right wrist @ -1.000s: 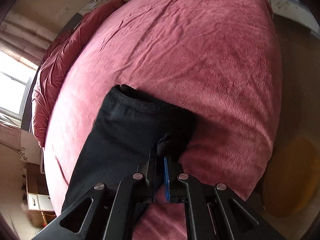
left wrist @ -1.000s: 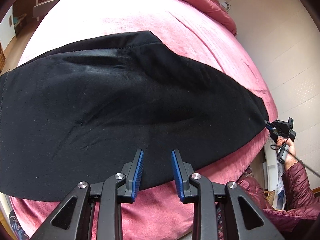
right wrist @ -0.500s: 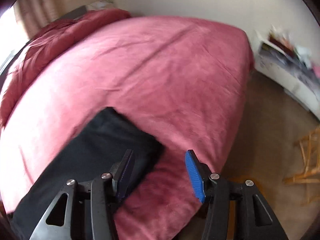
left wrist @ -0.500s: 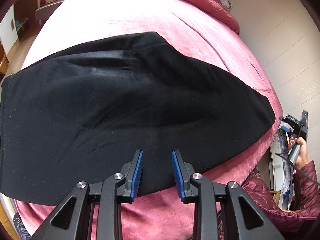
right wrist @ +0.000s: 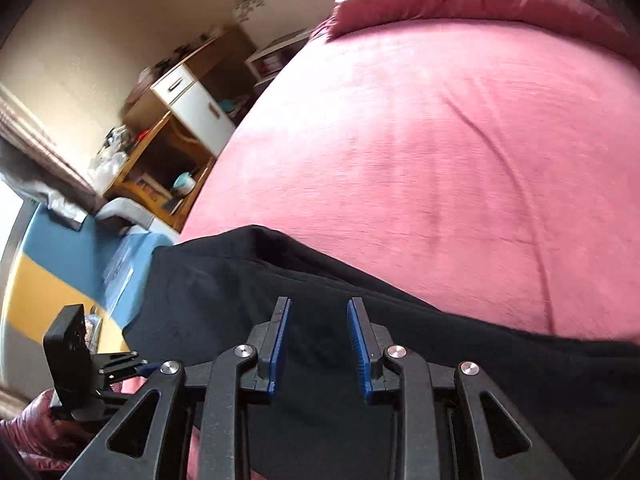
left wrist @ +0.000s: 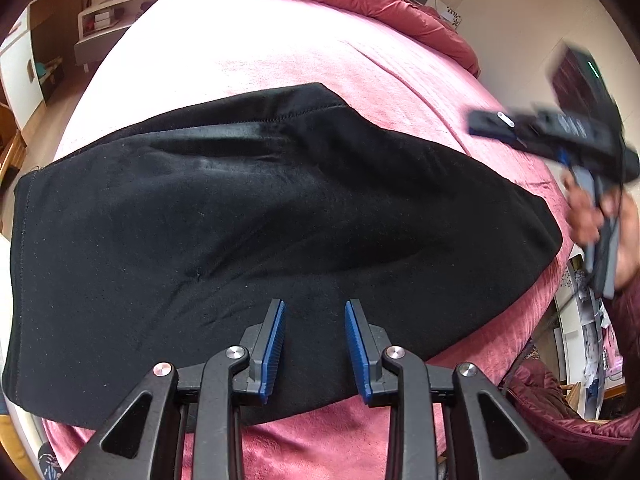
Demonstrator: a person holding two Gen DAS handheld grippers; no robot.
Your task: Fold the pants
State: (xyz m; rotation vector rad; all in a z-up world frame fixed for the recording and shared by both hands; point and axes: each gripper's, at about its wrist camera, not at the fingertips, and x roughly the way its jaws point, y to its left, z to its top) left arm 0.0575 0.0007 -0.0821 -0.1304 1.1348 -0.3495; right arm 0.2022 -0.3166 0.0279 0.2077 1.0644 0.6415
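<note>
The black fleece pants [left wrist: 256, 240] lie flat across the pink plush bedspread [left wrist: 248, 52], already doubled leg on leg, with the waistband at nine o'clock in the left wrist view and the cuff end tapering off toward three o'clock. The lengthwise fold looks done and the step in hand seems to be the change of grip before the crosswise fold. The left gripper [left wrist: 314, 344] hovers over the near edge of the cloth at six o'clock, its blue-padded jaws spread with nothing between them. The right gripper [right wrist: 318, 344] has let go of the cuff; its jaws have just been closing partway but stand apart, empty, above the dark cloth, and in the left view it shows blurred at two o'clock. Next, I judge, each gripper must pinch an edge, both layers together, so that one end can be carried over the other squarely.
</note>
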